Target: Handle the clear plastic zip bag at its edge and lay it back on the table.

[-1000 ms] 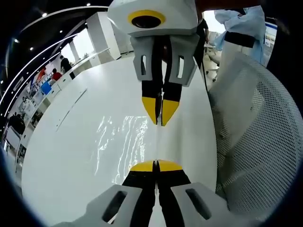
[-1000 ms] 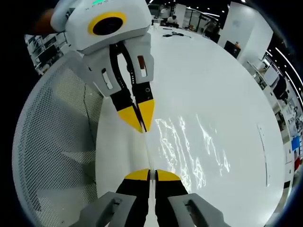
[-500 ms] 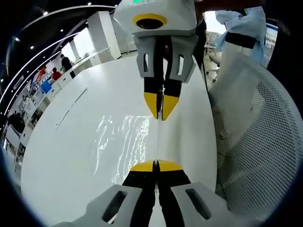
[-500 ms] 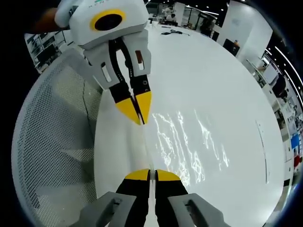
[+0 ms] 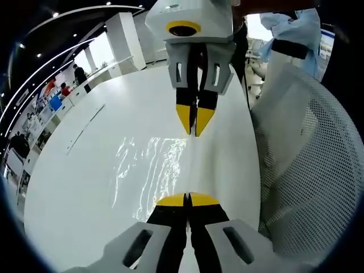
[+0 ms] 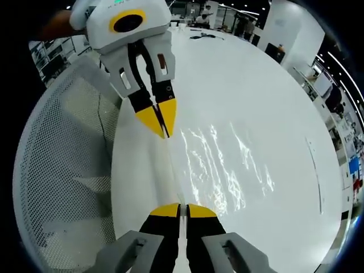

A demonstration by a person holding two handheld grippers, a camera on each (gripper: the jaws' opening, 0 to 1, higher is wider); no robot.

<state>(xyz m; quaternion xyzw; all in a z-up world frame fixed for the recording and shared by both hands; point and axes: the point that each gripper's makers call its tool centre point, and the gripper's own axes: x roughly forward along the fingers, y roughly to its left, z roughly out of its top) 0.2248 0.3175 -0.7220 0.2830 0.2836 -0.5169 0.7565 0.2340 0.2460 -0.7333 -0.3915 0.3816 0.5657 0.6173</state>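
Over a white round table: one clear plastic zip bag, transparent, wrinkled, catching bright streaks of light, stretched by one edge between two yellow-tipped grippers. Left gripper, seen at the bottom of the left gripper view: jaws pressed together on the near end of the bag's edge, no gap between the tips. Right gripper, seen at the top of the same view, pointing down toward the camera: jaws likewise closed on the far end of that edge. Bag edge runs as a thin straight line from one pair of tips to the other; the bag's body spreads to the left of that line, above or on the tabletop, which of the two cannot be told. Right gripper view, same arrangement reversed: right gripper at the bottom, clamped on the bag; left gripper at upper left, tips closed on the opposite end; bag body spreads to the right across the table. White mesh chair just beside the table edge, also present in the right gripper view. Background: office space with distant people and ceiling light strips.
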